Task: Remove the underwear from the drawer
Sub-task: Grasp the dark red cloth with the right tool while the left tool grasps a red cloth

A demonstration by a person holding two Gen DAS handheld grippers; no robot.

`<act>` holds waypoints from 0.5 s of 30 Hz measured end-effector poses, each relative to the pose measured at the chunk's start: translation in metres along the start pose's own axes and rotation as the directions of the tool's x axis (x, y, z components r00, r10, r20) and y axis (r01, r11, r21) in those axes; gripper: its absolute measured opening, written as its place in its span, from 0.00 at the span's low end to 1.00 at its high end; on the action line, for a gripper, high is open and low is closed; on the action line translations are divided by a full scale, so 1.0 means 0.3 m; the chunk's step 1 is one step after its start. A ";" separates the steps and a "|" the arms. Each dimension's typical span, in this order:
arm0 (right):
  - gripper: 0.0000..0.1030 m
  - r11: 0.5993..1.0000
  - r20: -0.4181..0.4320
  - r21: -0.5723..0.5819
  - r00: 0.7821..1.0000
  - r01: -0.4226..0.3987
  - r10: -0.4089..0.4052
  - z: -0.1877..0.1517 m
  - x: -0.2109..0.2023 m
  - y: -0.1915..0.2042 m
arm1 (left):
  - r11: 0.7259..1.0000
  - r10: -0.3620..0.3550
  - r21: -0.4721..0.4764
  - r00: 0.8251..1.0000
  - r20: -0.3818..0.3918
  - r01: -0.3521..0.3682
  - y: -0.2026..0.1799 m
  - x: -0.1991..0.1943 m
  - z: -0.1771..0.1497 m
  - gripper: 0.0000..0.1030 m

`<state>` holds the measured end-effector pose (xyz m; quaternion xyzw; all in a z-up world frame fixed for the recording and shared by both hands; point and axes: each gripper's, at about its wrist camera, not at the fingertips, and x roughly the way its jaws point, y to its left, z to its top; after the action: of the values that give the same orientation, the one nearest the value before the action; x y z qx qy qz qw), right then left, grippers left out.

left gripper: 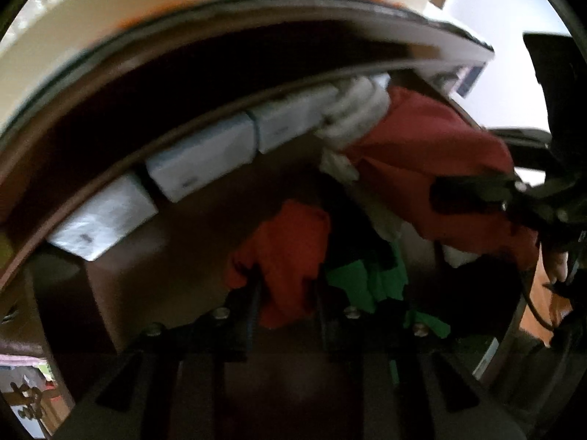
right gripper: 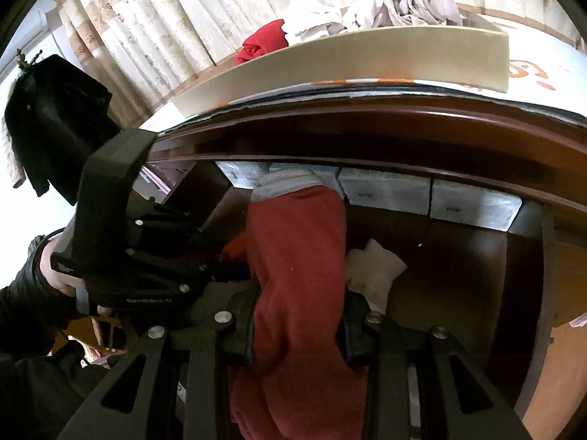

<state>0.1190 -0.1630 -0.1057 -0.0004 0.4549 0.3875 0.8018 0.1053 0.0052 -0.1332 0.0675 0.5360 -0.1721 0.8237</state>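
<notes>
Left gripper point(left gripper: 288, 286) clamps orange-red underwear point(left gripper: 290, 253) inside drawer point(left gripper: 121, 282). Right gripper point(right gripper: 299, 322) grips dark red underwear point(right gripper: 297, 256) above drawer; white boxes point(right gripper: 385, 190) at back.

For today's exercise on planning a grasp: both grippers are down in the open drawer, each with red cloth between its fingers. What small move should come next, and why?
Probably lift both hands straight up. The left gripper is shut on an orange-red garment, and the right gripper is shut on a dark red garment. Both pieces hang inside the drawer, so raising them clears its front edge.
</notes>
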 end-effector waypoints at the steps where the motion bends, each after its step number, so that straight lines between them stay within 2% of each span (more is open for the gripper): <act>1: 0.34 1.000 0.006 -0.007 1.000 0.004 -0.004 -0.002 -0.004 0.005 | 1.000 0.010 0.000 1.000 0.016 -0.010 0.000 -0.010 -0.004 0.22; 9: 0.34 0.998 0.080 -0.066 0.997 0.016 -0.011 -0.016 -0.050 0.048 | 0.992 0.126 -0.017 0.979 0.161 -0.125 -0.014 -0.087 -0.008 0.22; 15: 0.34 0.996 0.099 -0.089 0.995 0.027 -0.018 -0.022 -0.054 0.066 | 0.986 0.168 -0.034 0.963 0.212 -0.165 0.001 -0.096 -0.015 0.22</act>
<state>0.0972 -0.1615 -0.0906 -0.0225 0.3969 0.3981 0.8267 0.0912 0.0130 -0.1091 0.0867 0.4382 -0.1042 0.8886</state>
